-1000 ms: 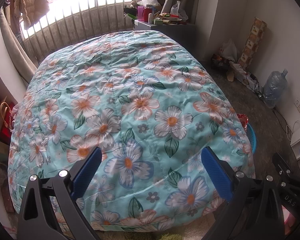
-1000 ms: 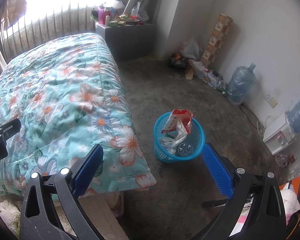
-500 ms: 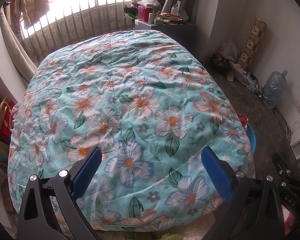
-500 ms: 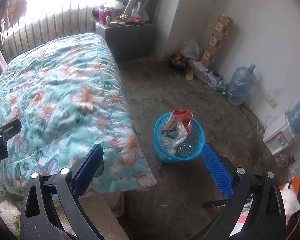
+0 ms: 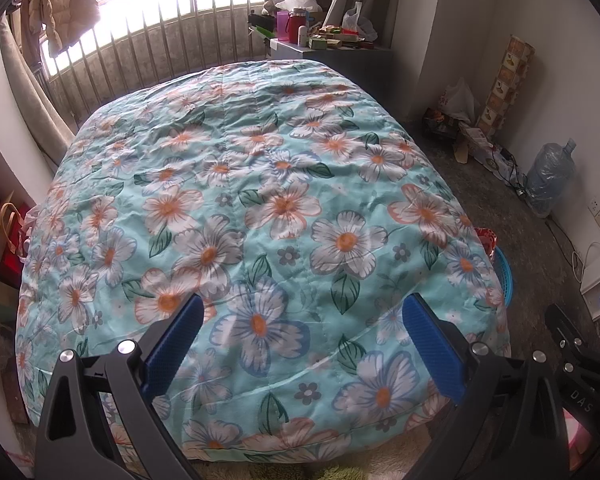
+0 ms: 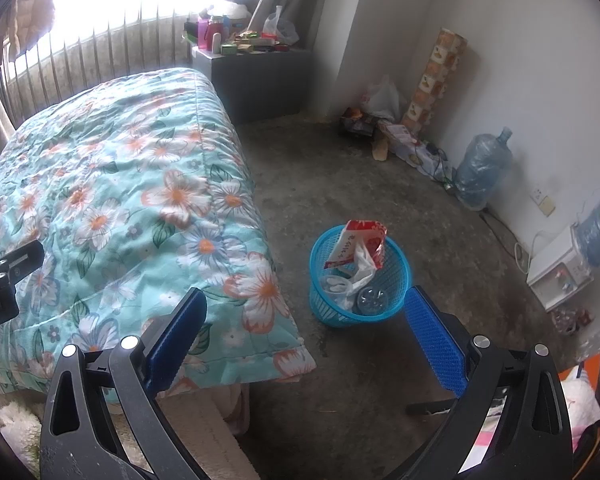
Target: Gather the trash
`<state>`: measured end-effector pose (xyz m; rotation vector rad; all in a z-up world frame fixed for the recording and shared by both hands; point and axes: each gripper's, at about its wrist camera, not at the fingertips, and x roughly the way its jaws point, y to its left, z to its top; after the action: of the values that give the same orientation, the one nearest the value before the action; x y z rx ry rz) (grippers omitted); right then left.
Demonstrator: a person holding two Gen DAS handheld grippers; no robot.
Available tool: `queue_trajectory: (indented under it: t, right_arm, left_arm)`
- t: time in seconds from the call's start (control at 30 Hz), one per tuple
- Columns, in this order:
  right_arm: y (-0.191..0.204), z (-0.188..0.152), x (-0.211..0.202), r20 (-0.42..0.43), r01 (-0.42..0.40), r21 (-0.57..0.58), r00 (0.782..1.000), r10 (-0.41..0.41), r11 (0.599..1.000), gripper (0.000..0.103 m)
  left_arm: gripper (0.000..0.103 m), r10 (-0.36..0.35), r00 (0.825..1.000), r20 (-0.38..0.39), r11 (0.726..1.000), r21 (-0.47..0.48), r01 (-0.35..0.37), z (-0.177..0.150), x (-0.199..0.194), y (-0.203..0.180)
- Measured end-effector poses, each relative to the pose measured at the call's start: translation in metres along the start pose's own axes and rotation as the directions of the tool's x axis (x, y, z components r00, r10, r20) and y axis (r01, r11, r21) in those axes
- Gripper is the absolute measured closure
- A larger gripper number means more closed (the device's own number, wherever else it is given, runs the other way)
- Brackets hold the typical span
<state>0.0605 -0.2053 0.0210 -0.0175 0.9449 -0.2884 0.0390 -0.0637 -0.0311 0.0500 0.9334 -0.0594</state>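
Floral quilt [image 5: 260,208], concrete-looking floor [image 6: 340,184], blue basket [image 6: 396,280] beside bed.

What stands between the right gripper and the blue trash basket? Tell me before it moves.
Nothing visible does. The right gripper is open and empty above bare floor, and the blue trash basket stands just ahead of it. The flowered quilt hangs off to the left, clear of that path.

Bed spread with floral quilt [image 5: 268,208], bare concrete floor [image 6: 340,184] beside it, blue trash basket [image 6: 396,276] standing on floor near quilt corner
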Motion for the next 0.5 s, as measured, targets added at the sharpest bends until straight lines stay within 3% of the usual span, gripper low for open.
queue_trajectory:
  t: [0.5]
  right_arm:
    - [0.0016, -0.0005, -0.0004, 0.002, 0.001, 0.0, 1.0, -0.001, 1.0, 0.008]
  left_arm:
    - [0.006, 0.0, 1.0, 0.002, 1.0, 0.0, 0.0, 0.0002, -0.0007, 0.0004]
